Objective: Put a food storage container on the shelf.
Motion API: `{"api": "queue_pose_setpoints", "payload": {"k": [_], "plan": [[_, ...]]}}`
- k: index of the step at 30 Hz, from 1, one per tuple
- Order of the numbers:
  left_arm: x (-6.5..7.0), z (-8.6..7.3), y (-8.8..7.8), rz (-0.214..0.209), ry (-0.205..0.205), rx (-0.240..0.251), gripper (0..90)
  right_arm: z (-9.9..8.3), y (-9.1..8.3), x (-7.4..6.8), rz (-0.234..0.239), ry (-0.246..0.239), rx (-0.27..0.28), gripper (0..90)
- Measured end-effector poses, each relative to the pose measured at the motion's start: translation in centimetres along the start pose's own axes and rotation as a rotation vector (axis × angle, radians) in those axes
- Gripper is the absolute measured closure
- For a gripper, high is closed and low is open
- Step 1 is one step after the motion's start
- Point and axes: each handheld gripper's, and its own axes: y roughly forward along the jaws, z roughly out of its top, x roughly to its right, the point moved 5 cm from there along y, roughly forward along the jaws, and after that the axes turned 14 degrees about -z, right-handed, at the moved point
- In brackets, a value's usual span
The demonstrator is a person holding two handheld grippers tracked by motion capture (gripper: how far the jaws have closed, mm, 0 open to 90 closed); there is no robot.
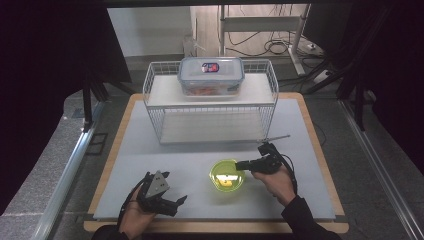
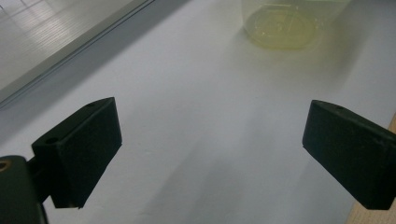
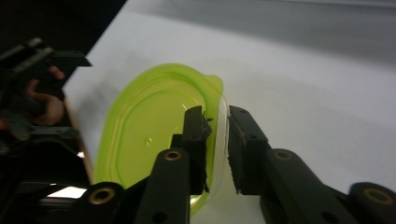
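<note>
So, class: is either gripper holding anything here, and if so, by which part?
The right gripper pinches the green lid of the small container by its near edge, one jaw on each face. The left gripper is open over the bare mat, holding nothing.

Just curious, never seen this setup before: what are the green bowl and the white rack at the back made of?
The green bowl looks like thin, glossy, see-through plastic: light passes through its wall, and the right gripper pinches its rim. The white rack looks like coated metal wire, judging by its thin grid sides, with flat matte shelves of unclear material.
</note>
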Motion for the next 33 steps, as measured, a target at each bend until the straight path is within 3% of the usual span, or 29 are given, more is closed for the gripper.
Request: {"api": "queue_pose_setpoints", "payload": {"k": [5,12,16,23,27,33], "plan": [[0.0,0.0,0.0,0.001,0.000,0.001,4.4,0.1,-0.2,-0.5,-0.009,-0.021,-0.005,80.9],[0.0,0.0,0.0,0.003,0.004,0.002,4.4,0.3,-0.8,-1.2,0.048,-0.003,0.022,82.5],[0.1,0.0,0.0,0.002,0.006,0.002,4.4,0.5,-1.2,-1.2,0.029,-0.013,0.039,82.8],[0.1,0.0,-0.1,0.004,0.007,0.003,4.4,0.8,-1.9,-1.3,0.056,0.014,0.074,84.4],[0.1,0.0,-0.1,0.004,0.007,0.003,4.4,0.9,-2.2,-1.2,0.042,0.014,0.088,84.4],[0.1,0.0,-0.1,0.004,0.007,0.003,4.4,1.2,-2.6,-1.1,0.058,0.032,0.110,84.4]]}}
